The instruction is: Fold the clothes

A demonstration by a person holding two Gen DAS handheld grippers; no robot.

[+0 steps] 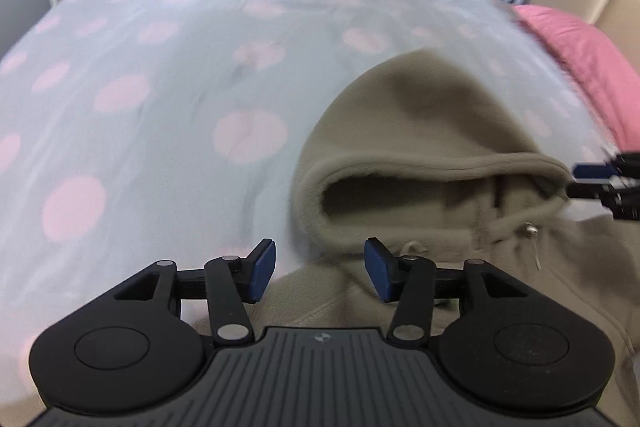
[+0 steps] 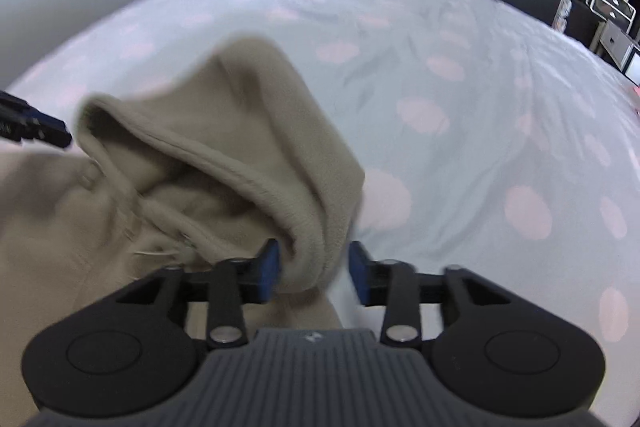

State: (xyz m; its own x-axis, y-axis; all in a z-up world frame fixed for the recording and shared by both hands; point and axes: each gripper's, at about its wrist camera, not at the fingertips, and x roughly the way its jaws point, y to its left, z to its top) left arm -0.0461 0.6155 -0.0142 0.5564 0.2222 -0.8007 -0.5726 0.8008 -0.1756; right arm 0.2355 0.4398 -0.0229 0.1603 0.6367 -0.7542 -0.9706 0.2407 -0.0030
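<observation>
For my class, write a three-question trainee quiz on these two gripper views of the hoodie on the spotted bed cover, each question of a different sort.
1. True or false: the left gripper is clamped on the hoodie.
2. Multiple choice: what pattern is on the bed cover? A) blue stripes B) pink dots C) green checks
3. Fill in: the cloth between the right gripper pads is the edge of the ____.

Key
1. False: its pads stand apart with nothing pressed between them.
2. B.
3. Hood: it hangs between the pads, with a gap showing beside the right-hand pad.
</observation>
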